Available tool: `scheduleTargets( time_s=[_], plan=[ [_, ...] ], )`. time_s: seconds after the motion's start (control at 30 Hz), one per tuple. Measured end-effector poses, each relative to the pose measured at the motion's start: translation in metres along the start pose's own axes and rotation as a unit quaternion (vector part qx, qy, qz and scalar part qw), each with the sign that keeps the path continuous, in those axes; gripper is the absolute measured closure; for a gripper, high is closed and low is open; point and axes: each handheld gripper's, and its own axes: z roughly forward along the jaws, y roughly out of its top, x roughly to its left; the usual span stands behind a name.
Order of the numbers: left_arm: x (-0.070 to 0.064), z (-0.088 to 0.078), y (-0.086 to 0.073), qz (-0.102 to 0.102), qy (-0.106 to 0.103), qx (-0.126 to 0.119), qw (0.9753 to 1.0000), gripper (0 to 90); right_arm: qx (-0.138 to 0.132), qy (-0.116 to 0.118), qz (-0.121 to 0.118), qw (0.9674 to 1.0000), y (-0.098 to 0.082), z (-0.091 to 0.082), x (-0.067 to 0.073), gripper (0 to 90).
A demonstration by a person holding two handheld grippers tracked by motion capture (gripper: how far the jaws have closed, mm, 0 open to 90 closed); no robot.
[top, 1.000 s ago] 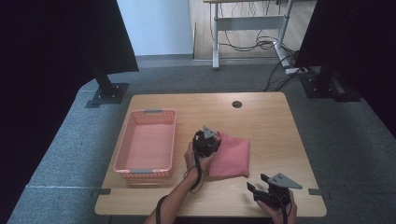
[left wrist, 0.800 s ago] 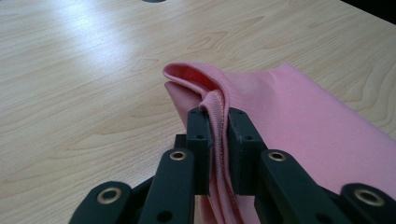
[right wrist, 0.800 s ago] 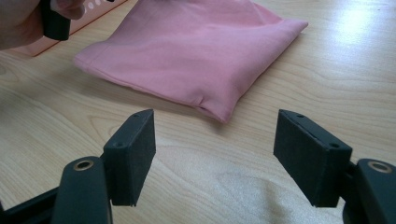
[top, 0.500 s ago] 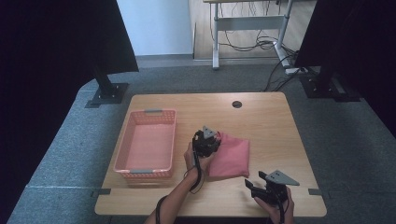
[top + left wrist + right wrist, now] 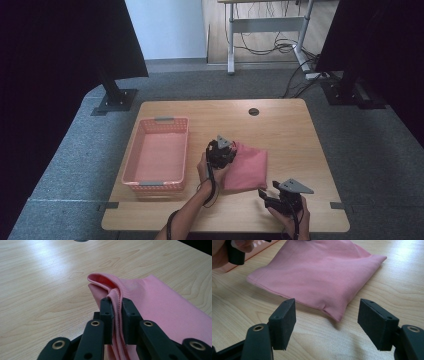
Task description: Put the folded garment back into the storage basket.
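Change since the earlier frames: hardly anything; the right gripper [image 5: 270, 198] has edged slightly along the near table edge, while the left gripper [image 5: 220, 151] and the pink cloth [image 5: 248, 169] lie as before.

High view, layout: the folded pink cloth lies on the wooden table [image 5: 290, 130], right of centre, just beside the pink basket [image 5: 131, 167], which sits on the table's left half with nothing in it.

High view, hands: the left hand [image 5: 212, 170] holds its gripper at the cloth's far-left corner; the right hand [image 5: 290, 217] holds its gripper near the front edge, just off the cloth's near-right corner and apart from it.

Left gripper view, grip: the jaws are clamped narrow on a hemmed edge of the pink cloth [image 5: 160, 305], with the fold bunched and rising slightly between the pads [image 5: 107, 315].

Right gripper view, grip: the right gripper [image 5: 327, 322] has its jaws spread wide with nothing between them; the near corner of the pink cloth [image 5: 317, 272] lies just ahead, flat on the wood. A corner of the basket and the left hand show at top left.

Step in hand: judged as one corner secured, second corner being approached.

Next move: probably the right gripper should slide forward, straddle the near corner and pinch it, so both can lift the cloth, likely toward the basket.
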Motion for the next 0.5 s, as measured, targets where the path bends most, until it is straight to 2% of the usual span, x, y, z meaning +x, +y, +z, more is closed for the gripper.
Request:
scheduleTargets(
  time_s=[0.5],
  plan=[
    [0.0, -0.002, -0.001, 0.0, -0.001, 0.0, 1.0, 79.7, 0.015, -0.003, 0.0, 0.9999, 0.007, 0.017, 0.0, 31.9]
  ],
)
